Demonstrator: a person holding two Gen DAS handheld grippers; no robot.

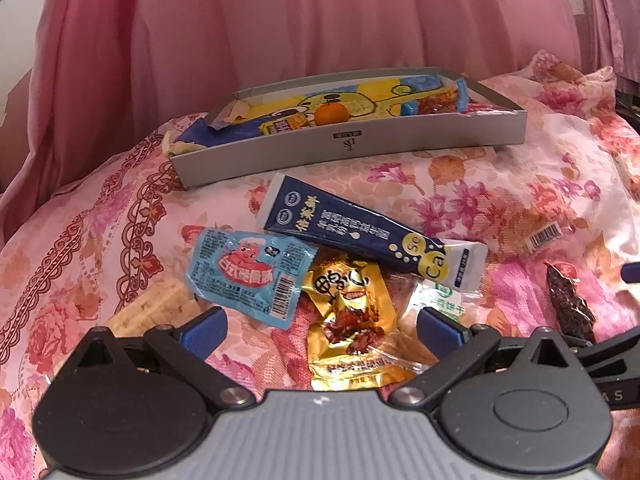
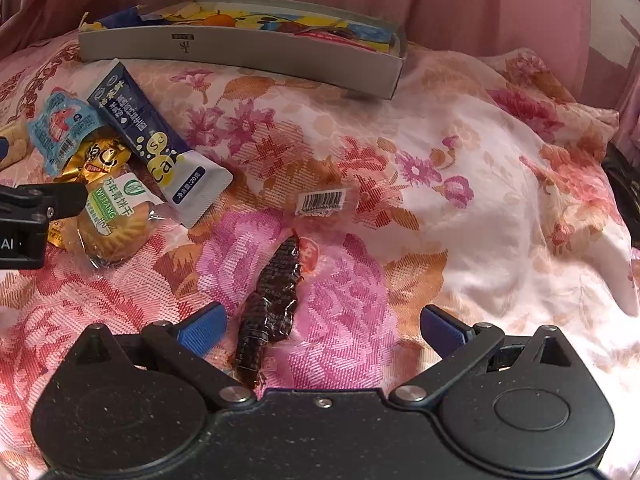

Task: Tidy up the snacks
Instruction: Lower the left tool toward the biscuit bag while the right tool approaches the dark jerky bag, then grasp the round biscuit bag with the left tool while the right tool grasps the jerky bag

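left gripper: jaws spread wide, empty, over gold snack packet | right gripper: jaws spread wide, empty, straddling dark jerky strip in clear wrap | loose pile on floral cloth: blue pouch, navy sachet, biscuit pack | grey box behind, already holding snacks

bedding: pink floral cloth, wrinkled, covers whole near area
curtain: pink, pleated, hangs across far side
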